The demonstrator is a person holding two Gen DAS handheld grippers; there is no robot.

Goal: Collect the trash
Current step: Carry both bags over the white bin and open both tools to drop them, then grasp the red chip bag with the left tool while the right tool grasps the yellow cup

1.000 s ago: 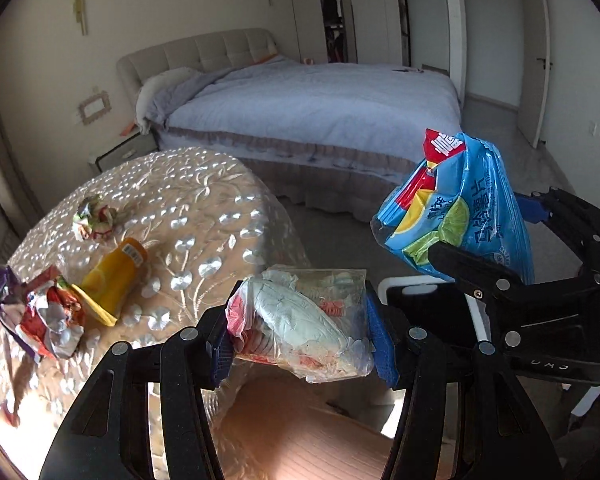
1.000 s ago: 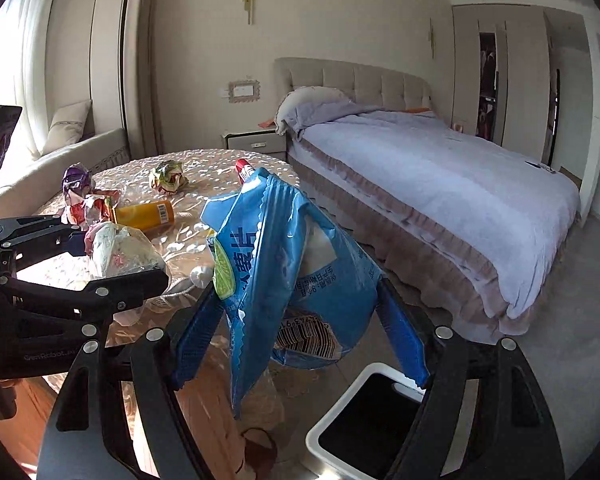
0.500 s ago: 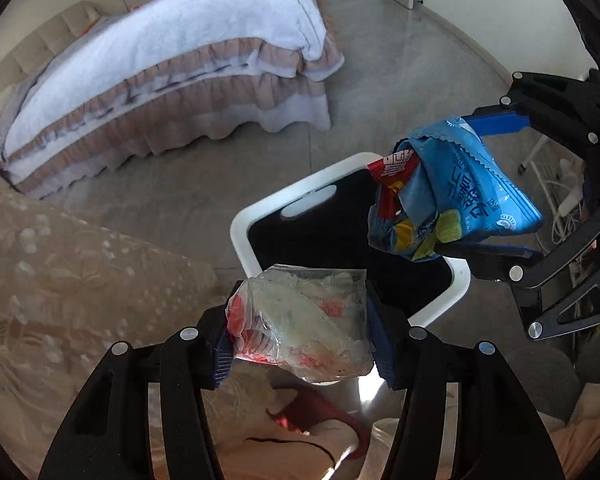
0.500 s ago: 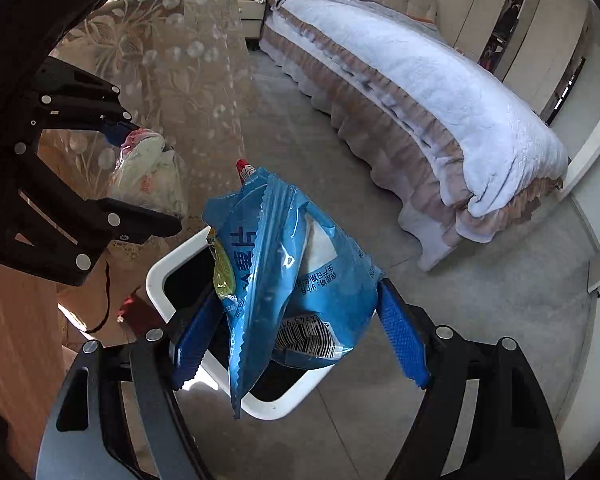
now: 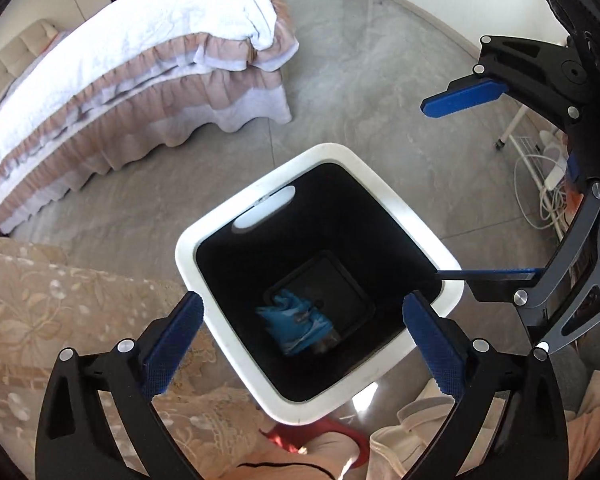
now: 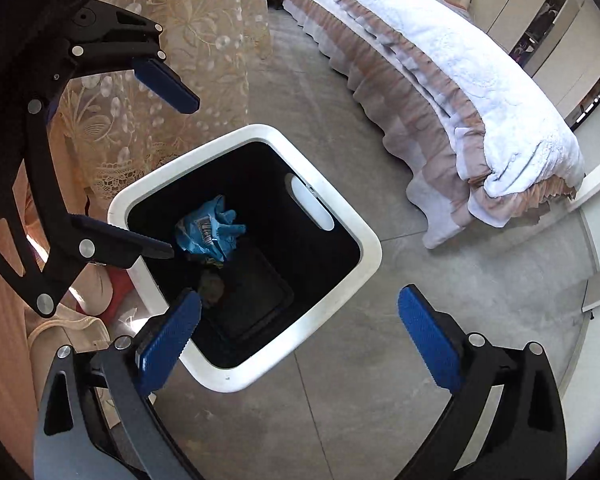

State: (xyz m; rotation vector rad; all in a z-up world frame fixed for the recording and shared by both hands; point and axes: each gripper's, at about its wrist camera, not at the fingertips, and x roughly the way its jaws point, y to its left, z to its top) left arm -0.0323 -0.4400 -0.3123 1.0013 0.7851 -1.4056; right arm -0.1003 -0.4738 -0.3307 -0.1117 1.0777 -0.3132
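Observation:
A white square trash bin (image 5: 404, 220) with a black inside stands on the floor below both grippers; it also shows in the right wrist view (image 6: 364, 236). A crumpled blue snack bag (image 5: 296, 326) lies at its bottom, also seen in the right wrist view (image 6: 210, 234), with a darker bundle (image 6: 211, 286) beside it. My left gripper (image 5: 300, 332) is open and empty above the bin. My right gripper (image 6: 298, 332) is open and empty above the bin's edge. Each gripper shows in the other's view, open: the right (image 5: 452, 188), the left (image 6: 168, 168).
The table's lace cloth (image 5: 60, 300) hangs at the bin's left. A bed (image 5: 140, 52) with a frilled skirt stands across the grey floor. A white rack with cables (image 5: 548, 176) is at the right. A red slipper (image 5: 332, 432) lies by the bin.
Both grippers opened over the bin. The blue snack bag and the clear bag of trash dropped out of the jaws into the bin.

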